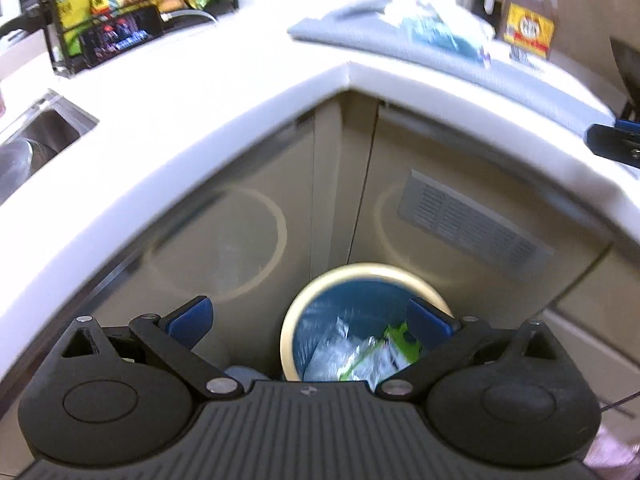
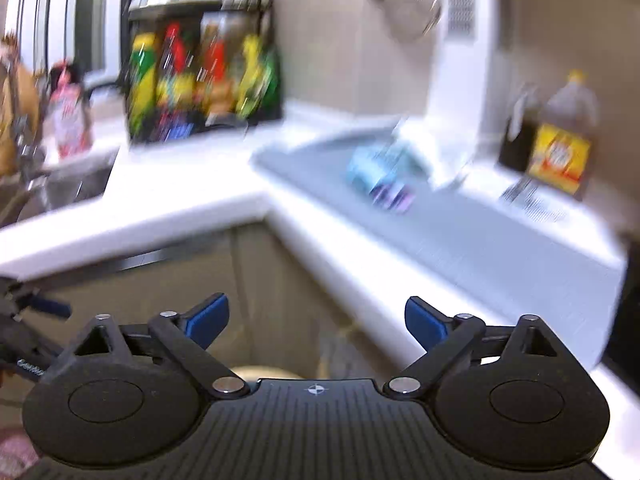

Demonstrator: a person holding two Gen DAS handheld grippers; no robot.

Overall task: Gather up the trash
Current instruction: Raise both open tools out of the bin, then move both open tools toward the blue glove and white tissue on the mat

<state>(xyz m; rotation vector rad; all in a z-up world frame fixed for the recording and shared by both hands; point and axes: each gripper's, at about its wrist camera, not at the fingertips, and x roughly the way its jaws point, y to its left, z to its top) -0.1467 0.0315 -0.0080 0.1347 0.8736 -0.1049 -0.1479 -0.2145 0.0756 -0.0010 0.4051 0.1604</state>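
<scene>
Your left claw [image 1: 308, 320] hangs wide open with nothing between its blue pads, right above the cream-rimmed bin [image 1: 292, 316] on the floor in the cabinet corner. Crumpled wrappers [image 1: 372, 354], silver and green, lie inside on its blue liner. Your right claw [image 2: 316, 318] is spread wide too and empty, pointing across the white worktop [image 2: 192, 184] toward a blurred blue packet [image 2: 376, 170] on the grey mat [image 2: 472, 232].

1 bin [image 1: 362, 274], 2 bottles [image 1: 530, 20]
</scene>
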